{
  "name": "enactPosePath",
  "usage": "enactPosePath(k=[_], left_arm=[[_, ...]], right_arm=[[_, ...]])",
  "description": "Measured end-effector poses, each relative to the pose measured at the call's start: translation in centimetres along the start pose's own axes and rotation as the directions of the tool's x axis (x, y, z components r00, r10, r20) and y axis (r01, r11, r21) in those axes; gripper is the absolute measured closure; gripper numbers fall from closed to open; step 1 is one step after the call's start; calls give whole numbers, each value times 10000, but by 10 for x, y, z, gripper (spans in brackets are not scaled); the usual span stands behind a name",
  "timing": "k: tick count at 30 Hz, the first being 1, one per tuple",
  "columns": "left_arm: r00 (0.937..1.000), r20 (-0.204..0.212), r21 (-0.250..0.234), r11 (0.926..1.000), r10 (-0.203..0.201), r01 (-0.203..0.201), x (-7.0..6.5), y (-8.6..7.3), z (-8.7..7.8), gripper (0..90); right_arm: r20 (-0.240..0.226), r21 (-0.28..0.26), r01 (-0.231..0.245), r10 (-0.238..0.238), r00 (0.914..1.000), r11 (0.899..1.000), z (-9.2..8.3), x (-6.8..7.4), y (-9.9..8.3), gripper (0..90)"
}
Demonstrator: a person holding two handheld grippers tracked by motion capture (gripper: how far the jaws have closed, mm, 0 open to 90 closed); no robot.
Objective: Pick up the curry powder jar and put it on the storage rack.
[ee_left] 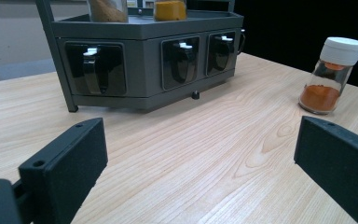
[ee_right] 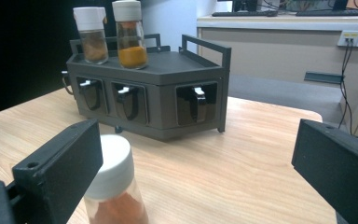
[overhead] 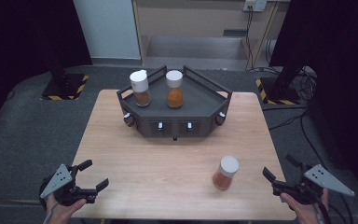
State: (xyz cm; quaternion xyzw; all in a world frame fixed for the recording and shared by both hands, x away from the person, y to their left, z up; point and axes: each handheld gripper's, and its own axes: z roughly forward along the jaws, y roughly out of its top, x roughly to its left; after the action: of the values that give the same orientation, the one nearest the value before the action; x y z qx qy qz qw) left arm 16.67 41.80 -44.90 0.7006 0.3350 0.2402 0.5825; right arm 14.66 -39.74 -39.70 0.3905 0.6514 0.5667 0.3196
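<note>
Both grippers, left gripper (overhead: 91, 178) and right gripper (overhead: 279, 173), wait, fingers apart, at the tabletop's (overhead: 168, 154) near edge; the nearby spice jar (overhead: 225, 172) likely needs a square, mid-body grasp.

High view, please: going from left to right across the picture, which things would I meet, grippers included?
Left gripper → spice jar with brown powder on the dark rack → spice jar with orange powder on the same rack → spice jar standing on the table → right gripper.
</note>
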Motion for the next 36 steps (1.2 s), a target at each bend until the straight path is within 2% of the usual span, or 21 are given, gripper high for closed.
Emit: enactPosePath(k=[4,8,24,30,36], left_arm=[[10000,-15,-10,10000,16,-16,0,0,0,15],[10000,-32,-36,10000,20,-20,0,1,0,15],[9998,-147,-112,9998,150,-152,-3,2,-2,15],[9992,-345,-436,9989,-200,185,1,-3,-8,15],[9990,-398,-438,9989,-198,180,1,-3,-9,14]], right_arm=[[237,40,92,-93,9997,10000,-5,4,-9,23],[382,84,-19,16,9993,10000,-8,8,-20,22],[566,73,-143,139,9983,9999,-14,20,-44,23],[798,-142,-39,50,9968,9999,-17,25,-54,22],[875,-304,47,-20,9962,9995,-15,27,-62,23]])
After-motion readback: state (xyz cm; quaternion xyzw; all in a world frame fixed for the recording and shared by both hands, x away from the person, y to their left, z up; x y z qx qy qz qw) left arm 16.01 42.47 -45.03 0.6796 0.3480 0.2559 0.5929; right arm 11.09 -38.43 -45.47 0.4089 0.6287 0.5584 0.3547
